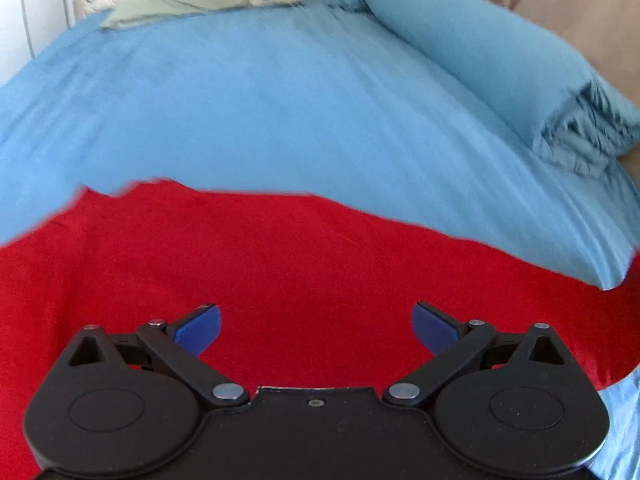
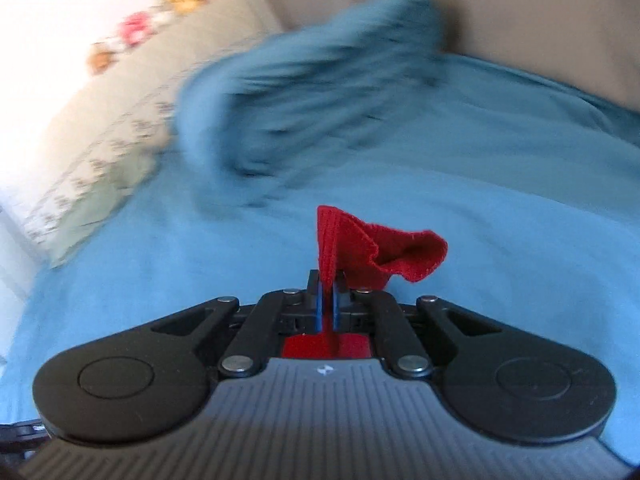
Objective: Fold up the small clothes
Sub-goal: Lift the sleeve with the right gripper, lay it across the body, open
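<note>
- The right gripper [image 2: 327, 280] had its fingers pinched tight on a hemmed edge of the red garment [image 2: 372, 250], a short flap of cloth standing up past the tips and curling over to their right.
- The left gripper [image 1: 317, 322] hung with its fingers wide and nothing between them; the red garment [image 1: 280, 264] lay spread just beyond and beneath the tips, on the blue bed sheet [image 1: 280, 112].
- A blue pillow [image 1: 500, 60] lay well ahead of the left fingers, off to their right, with a pale green cloth [image 1: 192, 0] far ahead.
- I judged the fold was only starting: one edge was gripped, the other side loose.
- To do it well, the left fingers should probably close on the matching edge, so both sides lift evenly.
- The held hem looked bunched; keeping the cloth taut between the two grips would likely spare a crooked crease.
</note>
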A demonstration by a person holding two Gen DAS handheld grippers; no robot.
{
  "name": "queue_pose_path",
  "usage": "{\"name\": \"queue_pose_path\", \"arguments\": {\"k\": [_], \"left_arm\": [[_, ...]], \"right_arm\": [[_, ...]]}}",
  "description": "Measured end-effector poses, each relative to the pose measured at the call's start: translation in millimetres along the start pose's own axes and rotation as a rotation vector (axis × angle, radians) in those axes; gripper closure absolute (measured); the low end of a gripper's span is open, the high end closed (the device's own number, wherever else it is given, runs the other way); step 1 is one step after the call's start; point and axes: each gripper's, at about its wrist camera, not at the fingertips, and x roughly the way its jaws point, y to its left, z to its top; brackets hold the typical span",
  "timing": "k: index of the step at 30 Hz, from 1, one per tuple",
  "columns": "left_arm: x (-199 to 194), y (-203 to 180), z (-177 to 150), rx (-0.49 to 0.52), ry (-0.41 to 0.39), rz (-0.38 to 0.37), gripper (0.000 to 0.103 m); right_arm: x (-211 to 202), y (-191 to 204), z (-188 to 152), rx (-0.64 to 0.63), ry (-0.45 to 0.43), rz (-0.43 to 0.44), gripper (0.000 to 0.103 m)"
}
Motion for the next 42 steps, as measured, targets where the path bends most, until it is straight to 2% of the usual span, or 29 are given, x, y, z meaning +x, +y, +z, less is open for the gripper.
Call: {"name": "queue_pose_path", "arguments": {"k": [5, 9, 14, 19, 23, 26, 28, 33, 34, 35, 36, 37, 38, 39, 42], "left_arm": [[-57.1, 72.3, 1.7, -0.004, -0.071, 0.058, 0.000], [-95.4, 136.3, -10.8, -0.020, -0.118, 0.148, 0.000], [-121.1, 217.3, -43.5, -0.095, -0.129, 0.209, 0.000], [-124.0, 284.6, -79.2, -0.178, -0.104, 0.283, 0.000], [-117.8, 319.5, -99.2, -0.254, -0.069, 0.245, 0.000], [-112.0, 327.8, -102.7, -0.292, -0.067, 0.224, 0.000], [-111.0, 331.9, -105.5, -0.321, -0.073, 0.204, 0.000], [-114.3, 333.5, -107.3, -0.349, -0.088, 0.160, 0.000], [-115.0, 332.2, -106.2, -0.345, -0.091, 0.154, 0.000], [-113.4, 332.3, -103.3, -0.341, -0.093, 0.149, 0.000], [-113.8, 330.2, -101.3, -0.335, -0.095, 0.143, 0.000], [-112.5, 328.7, -99.7, -0.330, -0.097, 0.136, 0.000], [-111.1, 326.3, -97.4, -0.324, -0.095, 0.125, 0.000], [-107.7, 322.8, -94.9, -0.317, -0.092, 0.113, 0.000], [-92.4, 308.2, -85.2, -0.261, -0.070, 0.087, 0.000]], "right_arm": [[2.5, 123.5, 5.1, -0.083, -0.002, 0.208, 0.083], [6.3, 232.7, -23.0, -0.162, 0.036, 0.388, 0.083], [13.0, 356.2, -100.3, -0.266, 0.133, 0.594, 0.083], [23.1, 435.6, -211.6, -0.415, 0.272, 0.691, 0.083], [21.7, 457.4, -292.1, -0.517, 0.358, 0.718, 0.083], [26.2, 462.1, -332.4, -0.588, 0.384, 0.713, 0.083], [24.9, 460.5, -349.5, -0.609, 0.393, 0.703, 0.083], [31.1, 458.6, -367.6, -0.681, 0.385, 0.701, 0.079], [28.9, 457.9, -370.0, -0.694, 0.376, 0.700, 0.075], [27.3, 454.5, -370.7, -0.709, 0.371, 0.707, 0.064], [25.9, 452.7, -371.2, -0.725, 0.368, 0.722, 0.045], [22.3, 449.6, -370.3, -0.744, 0.360, 0.735, 0.032], [19.3, 450.5, -371.0, -0.762, 0.346, 0.730, 0.013], [13.5, 449.4, -369.4, -0.785, 0.320, 0.720, 0.006], [-5.8, 432.3, -360.3, -0.876, 0.249, 0.727, 0.004]]}}
